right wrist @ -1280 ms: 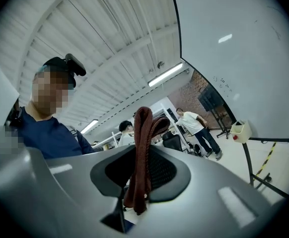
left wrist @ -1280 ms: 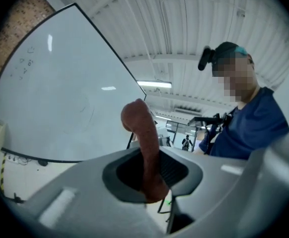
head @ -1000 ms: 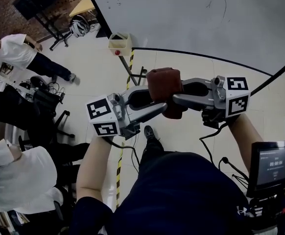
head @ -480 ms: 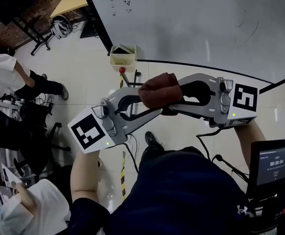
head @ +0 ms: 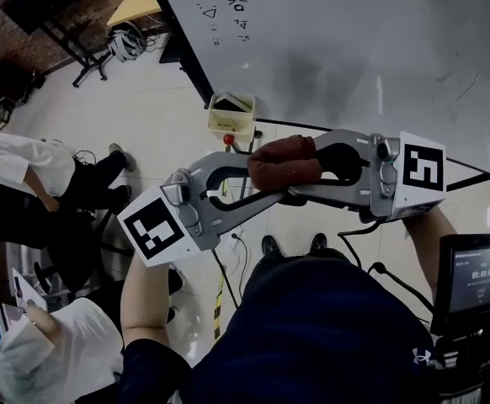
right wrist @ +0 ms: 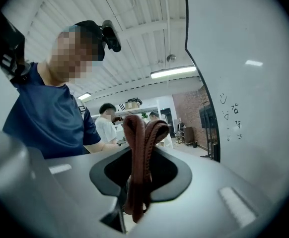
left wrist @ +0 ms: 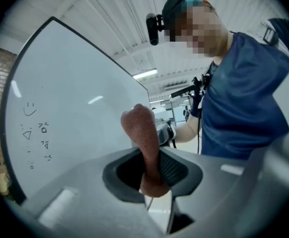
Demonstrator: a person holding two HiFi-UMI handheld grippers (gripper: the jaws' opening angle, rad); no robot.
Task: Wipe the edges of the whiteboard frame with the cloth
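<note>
A reddish-brown cloth (head: pixel 283 162) hangs in front of me, between both grippers. My left gripper (head: pixel 266 175) comes in from the lower left. Its jaws have just been closing and pinch the cloth (left wrist: pixel 142 143) against a ribbed pad. My right gripper (head: pixel 300 167) reaches in from the right. Its jaws have just been opening, and the folded cloth (right wrist: pixel 137 152) stands between them with dark gaps on both sides. The whiteboard (head: pixel 354 40) rises ahead, its black frame edge (head: pixel 182 45) running down the left side.
A pale yellow box (head: pixel 231 112) sits at the foot of the board. A person in white (head: pixel 26 167) stands at the left and another in a white cap (head: pixel 43 343) at the lower left. A small screen (head: pixel 476 280) is at my right hip.
The left gripper's jaws have closed onto the cloth and the gripper has rolled. The right gripper's jaws have widened. Both grippers and the cloth sit nearer the board's left edge.
</note>
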